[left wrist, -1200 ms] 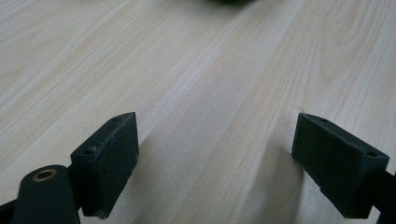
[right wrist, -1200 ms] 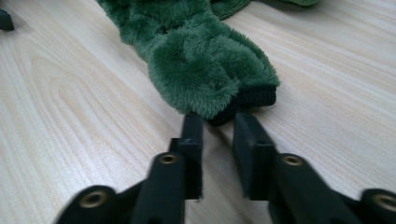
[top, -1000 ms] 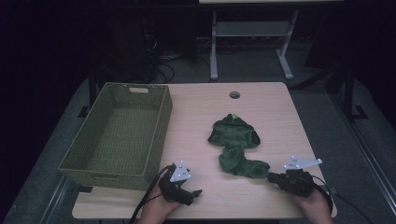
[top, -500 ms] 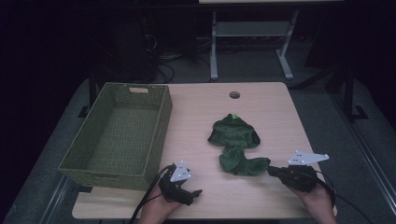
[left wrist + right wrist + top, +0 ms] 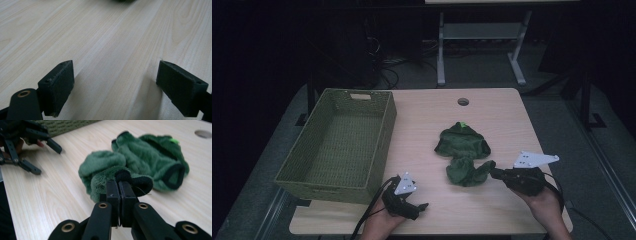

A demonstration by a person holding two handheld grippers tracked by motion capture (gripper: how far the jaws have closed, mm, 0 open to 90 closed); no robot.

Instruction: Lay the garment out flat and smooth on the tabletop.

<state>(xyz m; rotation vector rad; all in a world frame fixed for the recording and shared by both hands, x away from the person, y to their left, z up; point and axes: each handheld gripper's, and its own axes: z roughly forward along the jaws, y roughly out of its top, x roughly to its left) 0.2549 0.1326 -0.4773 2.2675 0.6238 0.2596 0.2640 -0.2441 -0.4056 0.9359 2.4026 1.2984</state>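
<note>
- Basket (image 5: 339,145): sits on the table's (image 5: 422,115) left side, open top, nothing visible inside; likely where the garment goes.
- Left gripper (image 5: 412,202): jaws spread wide with only bare wood between them, resting near the front edge. It could take a second hem so the cloth does not drag.
- Garment (image 5: 463,150): green fleece, crumpled at centre-right, apart from the basket.
- Right gripper (image 5: 493,172): jaws pressed together, pinching the garment's black-trimmed near edge. Best to lift high enough that the hanging cloth clears the basket wall, holding the pinch firm.
</note>
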